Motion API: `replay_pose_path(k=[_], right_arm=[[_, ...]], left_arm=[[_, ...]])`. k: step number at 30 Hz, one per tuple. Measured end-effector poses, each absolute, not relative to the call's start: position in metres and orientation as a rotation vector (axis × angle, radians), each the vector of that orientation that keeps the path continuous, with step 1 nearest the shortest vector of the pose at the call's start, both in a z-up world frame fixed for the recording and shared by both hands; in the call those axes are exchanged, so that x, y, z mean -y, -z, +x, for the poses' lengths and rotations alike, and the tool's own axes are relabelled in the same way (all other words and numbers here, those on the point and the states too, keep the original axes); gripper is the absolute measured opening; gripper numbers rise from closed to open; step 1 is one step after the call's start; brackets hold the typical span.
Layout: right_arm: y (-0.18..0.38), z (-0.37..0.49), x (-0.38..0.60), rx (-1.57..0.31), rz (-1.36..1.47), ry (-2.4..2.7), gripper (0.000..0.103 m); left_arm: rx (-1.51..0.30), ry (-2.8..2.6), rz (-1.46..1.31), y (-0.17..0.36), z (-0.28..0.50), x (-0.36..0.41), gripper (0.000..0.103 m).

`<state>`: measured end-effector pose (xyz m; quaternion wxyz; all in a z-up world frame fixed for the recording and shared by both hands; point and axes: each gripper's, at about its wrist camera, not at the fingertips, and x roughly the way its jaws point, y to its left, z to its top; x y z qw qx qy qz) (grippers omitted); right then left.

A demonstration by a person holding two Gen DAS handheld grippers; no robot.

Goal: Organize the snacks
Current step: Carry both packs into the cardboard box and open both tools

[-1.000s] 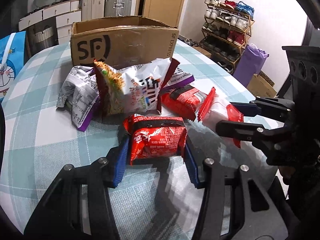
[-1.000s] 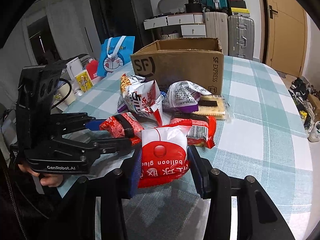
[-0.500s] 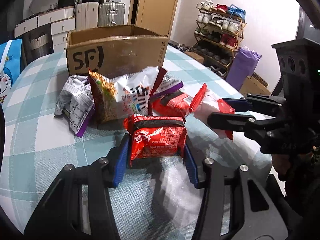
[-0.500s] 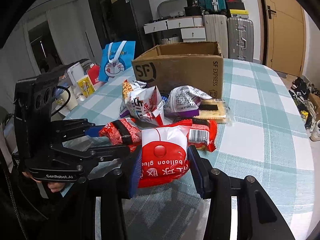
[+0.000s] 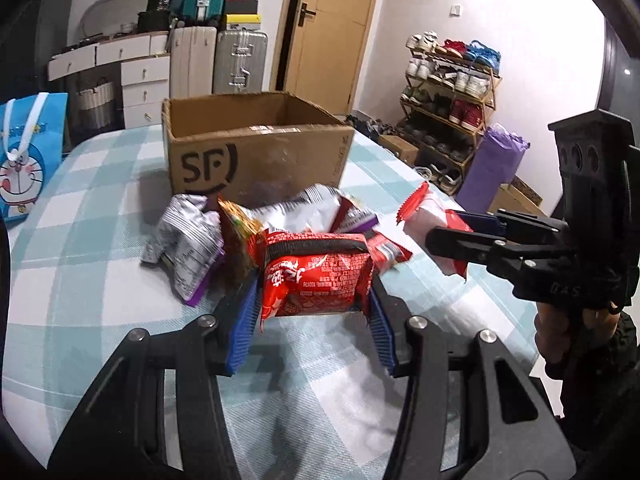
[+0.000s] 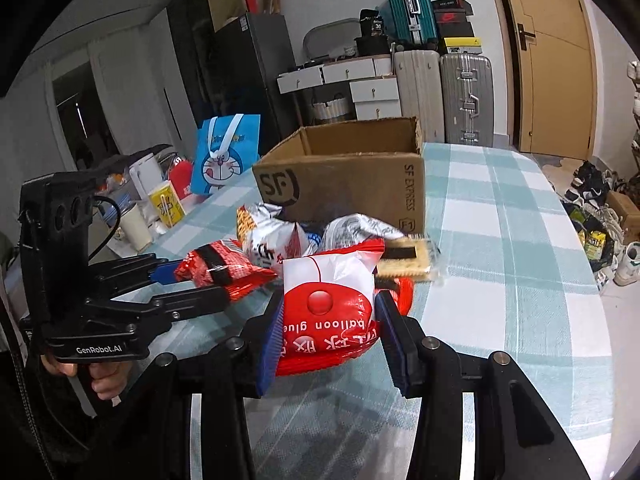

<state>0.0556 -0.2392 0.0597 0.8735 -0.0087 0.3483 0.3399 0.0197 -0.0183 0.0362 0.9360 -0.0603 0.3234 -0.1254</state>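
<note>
both hand-held grippers level above table (image 5: 100, 216): left (image 5: 312, 312) clamps red packet (image 5: 316, 280), right (image 6: 328, 332) balloon-glue packet (image 6: 332, 300).

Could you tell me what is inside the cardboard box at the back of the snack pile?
The cardboard box is open-topped, and only its bare inner walls show, with a strip of tape on the far wall. The front wall hides its floor, so any contents there cannot be seen.

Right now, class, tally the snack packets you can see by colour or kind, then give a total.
Mainly red packets: 3
Silver-and-purple packets: 2
White-and-yellow bag: 1
Clear biscuit pack: 1
Total: 7
</note>
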Motion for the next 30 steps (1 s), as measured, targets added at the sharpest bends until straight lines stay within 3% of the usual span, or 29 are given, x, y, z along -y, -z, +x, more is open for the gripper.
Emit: replay_pose_path(k=[15, 30], right_arm=[[-0.088, 0.080, 0.229, -0.673, 0.014, -0.704, 0.045], [-0.116, 0.115, 0.220, -0.614, 0.050, -0.687, 0.045]], left_arm=[[-0.594, 0.173, -0.150, -0.077, 0.041, -0.011, 0.047], [-0.547, 0.126, -0.166, -0.114, 0.113, -0.043, 0.047]])
